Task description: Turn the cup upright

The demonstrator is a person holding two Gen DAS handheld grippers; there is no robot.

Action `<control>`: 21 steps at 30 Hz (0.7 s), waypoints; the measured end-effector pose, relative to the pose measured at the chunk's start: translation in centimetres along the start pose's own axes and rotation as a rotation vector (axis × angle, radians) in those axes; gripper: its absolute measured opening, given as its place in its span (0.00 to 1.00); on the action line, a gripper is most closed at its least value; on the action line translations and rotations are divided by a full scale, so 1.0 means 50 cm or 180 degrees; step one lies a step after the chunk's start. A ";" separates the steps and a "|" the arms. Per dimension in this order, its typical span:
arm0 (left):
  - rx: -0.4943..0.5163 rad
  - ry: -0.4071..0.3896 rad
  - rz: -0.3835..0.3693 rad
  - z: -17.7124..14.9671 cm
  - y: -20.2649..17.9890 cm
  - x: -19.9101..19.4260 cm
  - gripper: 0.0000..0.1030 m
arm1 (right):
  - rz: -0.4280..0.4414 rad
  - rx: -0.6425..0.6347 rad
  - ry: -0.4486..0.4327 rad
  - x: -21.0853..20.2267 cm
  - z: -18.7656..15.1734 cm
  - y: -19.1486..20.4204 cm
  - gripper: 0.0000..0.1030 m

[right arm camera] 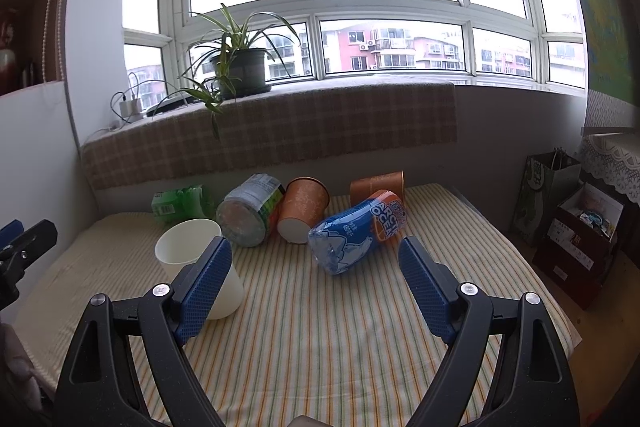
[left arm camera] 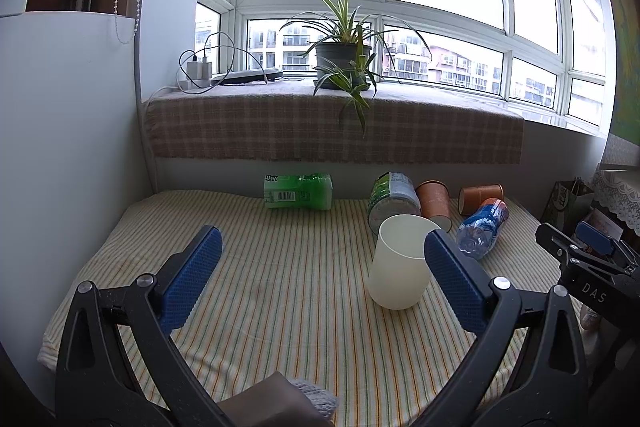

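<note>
A cream plastic cup point(left arm camera: 398, 261) stands upright, mouth up, on the striped cloth; it also shows in the right wrist view point(right arm camera: 196, 259). My left gripper point(left arm camera: 322, 277) is open and empty, the cup just inside its right finger point(left arm camera: 456, 283). My right gripper point(right arm camera: 314, 287) is open and empty, with the cup behind its left finger point(right arm camera: 206, 287). The right gripper's tip also shows at the right edge of the left wrist view point(left arm camera: 588, 251).
Lying on the striped table point(left arm camera: 280, 291): a green bottle pack point(left arm camera: 298, 191), a green-labelled jar point(right arm camera: 250, 211), two orange paper cups point(right arm camera: 302, 213) point(right arm camera: 378, 185), a blue water bottle point(right arm camera: 356, 235). A plant pot point(left arm camera: 338, 57) sits on the sill. Boxes and a bag point(right arm camera: 576, 227) stand at right.
</note>
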State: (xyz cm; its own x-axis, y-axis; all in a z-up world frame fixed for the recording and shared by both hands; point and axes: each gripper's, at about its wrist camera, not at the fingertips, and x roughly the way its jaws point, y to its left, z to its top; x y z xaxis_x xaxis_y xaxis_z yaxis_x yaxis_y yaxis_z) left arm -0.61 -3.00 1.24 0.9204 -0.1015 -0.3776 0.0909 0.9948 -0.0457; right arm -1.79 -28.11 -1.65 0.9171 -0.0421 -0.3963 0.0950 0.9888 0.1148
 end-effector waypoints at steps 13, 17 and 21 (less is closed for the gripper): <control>0.0000 -0.0002 0.0001 0.000 0.001 0.000 1.00 | -0.0006 -0.0001 0.0030 0.003 -0.004 0.000 0.83; 0.0000 -0.0003 0.0002 0.001 0.003 0.001 1.00 | 0.0005 -0.0016 0.0047 0.006 -0.004 0.005 0.83; 0.0004 -0.0007 0.0011 0.001 0.009 0.001 1.00 | 0.0007 -0.0029 0.0062 0.010 -0.006 0.007 0.83</control>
State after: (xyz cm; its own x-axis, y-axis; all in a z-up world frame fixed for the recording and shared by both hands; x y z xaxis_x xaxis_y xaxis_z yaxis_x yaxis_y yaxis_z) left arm -0.49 -2.56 1.24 0.9216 -0.0979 -0.3757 0.0881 0.9952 -0.0433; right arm -1.43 -27.73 -2.06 0.9096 -0.0371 -0.4137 0.0892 0.9902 0.1074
